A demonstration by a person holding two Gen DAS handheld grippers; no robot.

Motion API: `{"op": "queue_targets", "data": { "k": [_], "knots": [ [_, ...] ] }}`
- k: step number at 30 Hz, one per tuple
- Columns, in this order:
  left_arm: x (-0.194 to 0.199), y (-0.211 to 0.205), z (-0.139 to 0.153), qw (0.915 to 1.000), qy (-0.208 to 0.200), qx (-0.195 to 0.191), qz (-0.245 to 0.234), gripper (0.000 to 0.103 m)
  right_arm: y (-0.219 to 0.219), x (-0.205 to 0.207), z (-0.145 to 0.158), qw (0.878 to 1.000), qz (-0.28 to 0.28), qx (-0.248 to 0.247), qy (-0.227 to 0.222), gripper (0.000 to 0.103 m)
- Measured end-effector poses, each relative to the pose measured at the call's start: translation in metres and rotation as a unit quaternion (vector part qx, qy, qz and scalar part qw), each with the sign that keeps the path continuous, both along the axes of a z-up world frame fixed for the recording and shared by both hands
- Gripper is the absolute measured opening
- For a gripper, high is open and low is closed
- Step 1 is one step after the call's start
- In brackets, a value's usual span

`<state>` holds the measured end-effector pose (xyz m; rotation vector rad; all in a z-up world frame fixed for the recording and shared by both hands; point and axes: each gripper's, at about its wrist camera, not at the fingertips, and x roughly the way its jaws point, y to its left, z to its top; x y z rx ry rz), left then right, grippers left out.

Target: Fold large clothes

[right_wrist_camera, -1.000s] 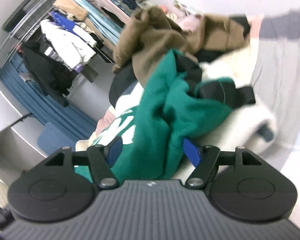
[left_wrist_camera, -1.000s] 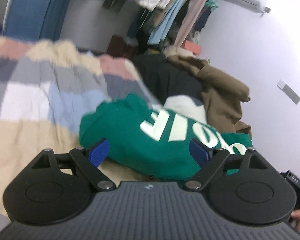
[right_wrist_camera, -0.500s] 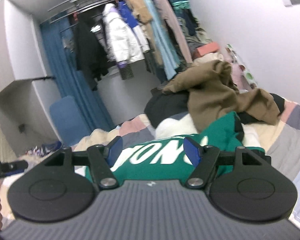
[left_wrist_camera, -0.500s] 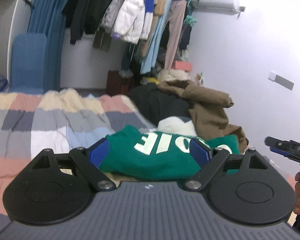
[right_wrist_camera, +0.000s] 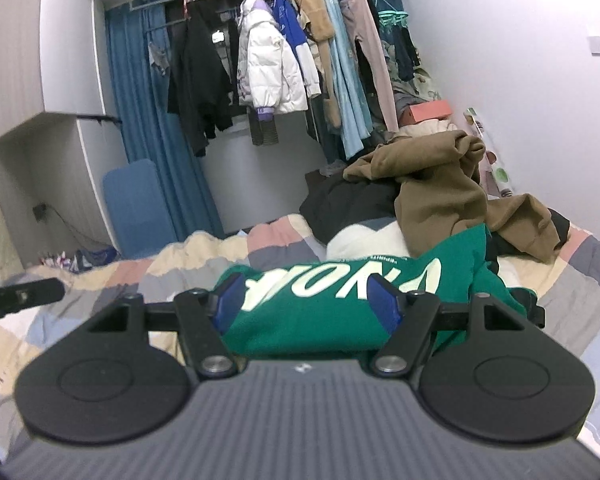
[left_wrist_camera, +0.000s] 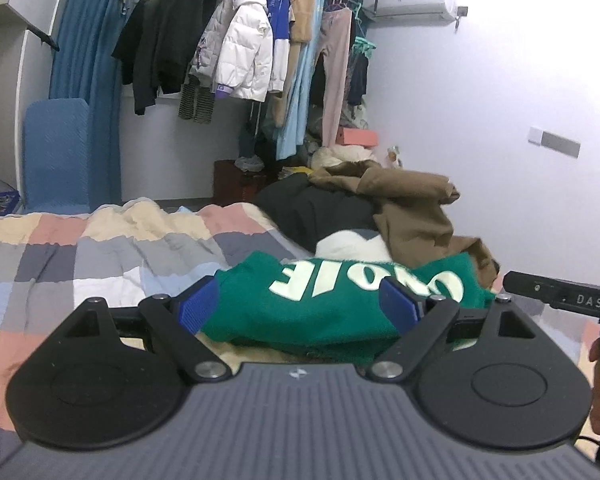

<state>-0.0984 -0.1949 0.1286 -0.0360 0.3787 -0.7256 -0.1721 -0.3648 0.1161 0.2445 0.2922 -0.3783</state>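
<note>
sweater [left_wrist_camera: 324, 300] ahead of L gripper [left_wrist_camera: 300, 312], both grippers open

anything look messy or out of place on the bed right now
Yes. The green sweatshirt with white lettering lies bunched on the checked quilt, its print upside down from both views. Behind it a crumpled brown garment is heaped over black clothing and something white, none of it folded.
</note>
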Motion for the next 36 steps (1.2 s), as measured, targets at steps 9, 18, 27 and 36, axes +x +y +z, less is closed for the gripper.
{"op": "queue_targets", "data": {
  "k": [9,18,27,36],
  "knots": [
    [-0.015,0.011,-0.019,0.9995,0.0,0.024,0.021,0.09,0.02,-0.014,-0.019,0.999,0.003,-0.013,0.039,0.069],
    [-0.018,0.01,-0.026,0.9994,0.006,0.024,0.024,0.09,0.028,-0.01,-0.023,0.999,0.013,-0.012,0.046,0.069],
    [-0.019,0.012,-0.028,0.9995,0.007,0.022,0.023,0.09,0.031,-0.007,-0.022,0.999,0.016,-0.005,0.042,0.069],
    [-0.023,0.009,-0.027,0.9993,0.004,0.027,0.027,0.1,0.036,-0.005,-0.022,0.998,0.017,-0.012,0.052,0.069]
  ]
}}
